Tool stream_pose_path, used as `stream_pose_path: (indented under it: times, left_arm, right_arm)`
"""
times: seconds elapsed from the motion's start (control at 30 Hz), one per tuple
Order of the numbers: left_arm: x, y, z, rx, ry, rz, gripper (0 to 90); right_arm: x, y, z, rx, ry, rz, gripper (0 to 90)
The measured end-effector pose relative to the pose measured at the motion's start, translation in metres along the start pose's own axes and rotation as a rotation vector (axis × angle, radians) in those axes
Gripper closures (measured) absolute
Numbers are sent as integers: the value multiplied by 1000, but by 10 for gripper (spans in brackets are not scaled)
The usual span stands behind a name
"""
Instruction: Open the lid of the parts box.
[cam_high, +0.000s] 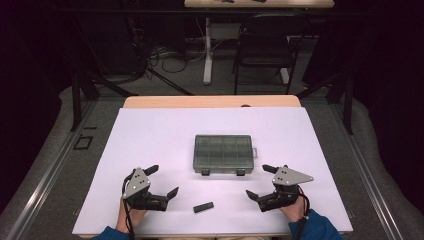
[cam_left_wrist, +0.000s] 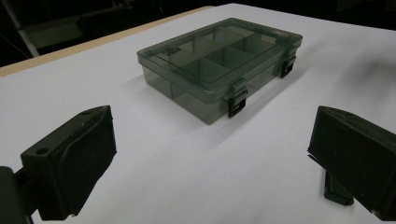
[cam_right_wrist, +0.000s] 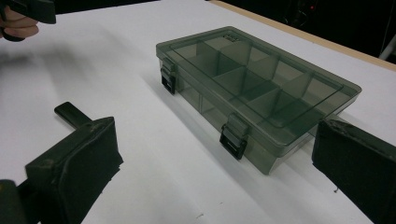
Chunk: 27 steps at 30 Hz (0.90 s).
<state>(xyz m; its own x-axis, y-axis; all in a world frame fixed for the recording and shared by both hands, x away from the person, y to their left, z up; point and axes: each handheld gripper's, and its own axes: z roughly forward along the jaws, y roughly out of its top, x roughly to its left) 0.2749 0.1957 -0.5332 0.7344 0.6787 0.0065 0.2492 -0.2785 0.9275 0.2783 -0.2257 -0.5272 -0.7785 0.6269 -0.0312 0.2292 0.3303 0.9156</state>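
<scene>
High view: the left hand-held gripper (cam_high: 163, 181) rests low at the near left of the surface (cam_high: 150, 130), jaws spread wide with nothing between them. The right hand-held gripper (cam_high: 261, 182) mirrors it at the near right, jaws likewise spread and empty. Between the two, near the front edge, lies a small black bar (cam_high: 203, 207), apart from both; the left gripper view shows it just behind the right-hand jaw, and the right gripper view shows it beyond the left-hand jaw.

Farther out, near the middle of the surface, sits the box (cam_high: 223, 153), a smoky see-through organiser with dividers. Its lid is down, and both black latches (cam_left_wrist: 237, 98) on the near side look closed. The compartments look empty as far as the tinted lid lets one tell.

By my reading, the work has hardly begun: nothing is gripped, the box is untouched and latched. Left to do, probably: undo the latches, lift the lid, and perhaps put the bar inside.
</scene>
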Motion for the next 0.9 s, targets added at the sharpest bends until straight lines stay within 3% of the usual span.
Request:
stream_pose_path:
  times: [0.9]
  left_arm:
    - [12,18,41,118,-75,-42,2]
  right_arm:
    - [-28,8,30,99,27,48,1]
